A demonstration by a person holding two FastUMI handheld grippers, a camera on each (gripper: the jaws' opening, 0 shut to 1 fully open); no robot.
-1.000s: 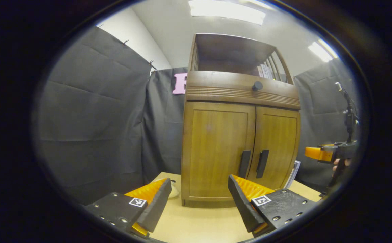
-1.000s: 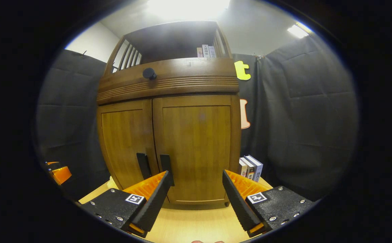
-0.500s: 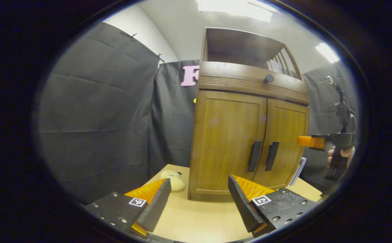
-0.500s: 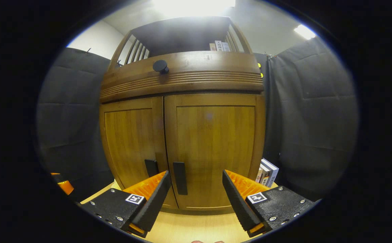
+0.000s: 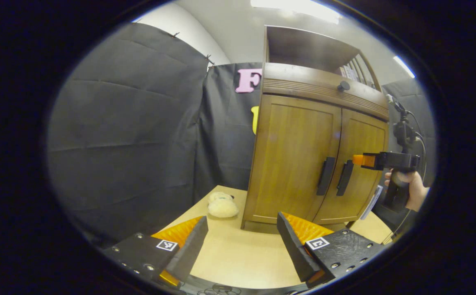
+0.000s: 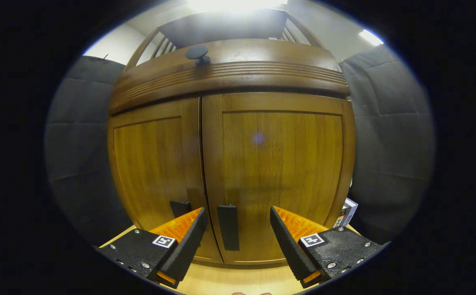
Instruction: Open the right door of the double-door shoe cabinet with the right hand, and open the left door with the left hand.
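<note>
While both doors of the shoe cabinet are closed, the left gripper view shows the left tongs wide open low over the light wooden counter, well apart from the cabinet and holding nothing. The cabinet stands on the counter toward the right of this view, with the left door and the right door meeting at two dark vertical handles. A fluffy cream toy lies on the counter just beside the left bottom corner of the cabinet. At the right edge, a hand holds the right tongs in front of the right door, near its handle; whether they touch it I cannot tell from here. In the right gripper view, the right tongs are also wide open and grip nothing. The right door's handle stands upright between the two fingers, and neither finger presses on it. The left door's handle is partly hidden behind the left finger. A round dark knob sits on the drawer front above the doors.
</note>
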